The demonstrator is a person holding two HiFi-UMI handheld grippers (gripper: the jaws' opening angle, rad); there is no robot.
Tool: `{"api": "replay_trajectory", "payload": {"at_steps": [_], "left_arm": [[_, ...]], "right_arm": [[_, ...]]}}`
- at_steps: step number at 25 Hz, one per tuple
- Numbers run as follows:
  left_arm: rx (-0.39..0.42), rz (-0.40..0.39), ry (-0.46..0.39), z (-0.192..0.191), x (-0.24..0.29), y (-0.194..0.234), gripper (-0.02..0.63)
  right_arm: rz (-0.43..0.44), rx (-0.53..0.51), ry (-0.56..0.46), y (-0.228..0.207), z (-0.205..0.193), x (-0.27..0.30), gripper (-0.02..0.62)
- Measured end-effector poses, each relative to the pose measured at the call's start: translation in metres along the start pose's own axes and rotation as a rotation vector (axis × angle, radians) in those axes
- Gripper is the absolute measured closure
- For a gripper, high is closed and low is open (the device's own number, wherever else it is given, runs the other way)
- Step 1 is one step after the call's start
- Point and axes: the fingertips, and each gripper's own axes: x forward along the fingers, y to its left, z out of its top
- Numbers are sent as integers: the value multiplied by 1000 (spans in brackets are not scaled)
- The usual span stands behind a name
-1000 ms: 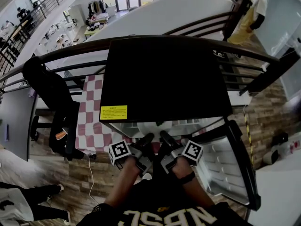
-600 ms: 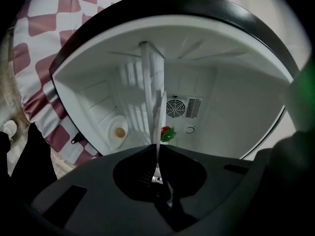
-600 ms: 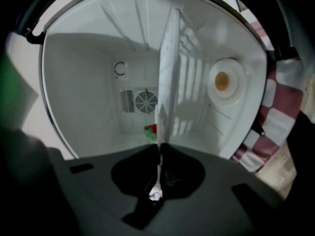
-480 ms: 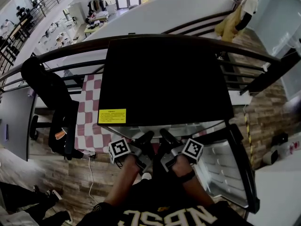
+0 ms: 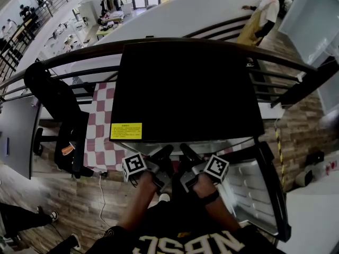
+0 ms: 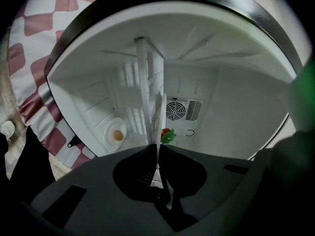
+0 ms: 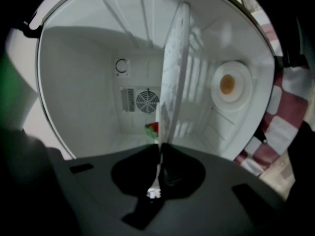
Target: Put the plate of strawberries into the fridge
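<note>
Both grippers hold one white plate, which each gripper view shows edge-on inside the white fridge. In the left gripper view the plate (image 6: 153,100) rises from my left gripper (image 6: 157,149), which is shut on its rim. A red strawberry (image 6: 167,134) with green leaves shows beside it. In the right gripper view my right gripper (image 7: 160,149) is shut on the plate (image 7: 173,68), with a strawberry (image 7: 152,128) to its left. In the head view the left gripper (image 5: 165,153) and right gripper (image 5: 185,151) reach under the black fridge top (image 5: 185,89), which hides the plate.
The fridge door (image 5: 254,189) stands open at the right. The back wall holds a fan vent (image 6: 178,109) and a round lamp (image 7: 229,85) sits on a side wall. A chequered cloth (image 5: 103,131) and a dark chair (image 5: 58,110) lie left of the fridge, with a railing (image 5: 79,57) behind.
Both grippers and the plate keep their place. A person in the far right background has walked to the left.
</note>
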Motion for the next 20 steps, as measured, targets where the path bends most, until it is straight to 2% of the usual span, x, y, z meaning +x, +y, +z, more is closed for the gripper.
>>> {"api": "replay_trajectory", "payload": {"at_steps": [9,15,20], "left_arm": [[59,-31,-4,5,2,-4,571],[185,-47,19,5,3,-4,571],[353,-20,15,7,-3,-5,565]], "right_arm": [[16,-97,2,-1,0,2,561],[64,-237,-17,8,-2,3,557],[19,-381,-15,4,-3,0,526]]}}
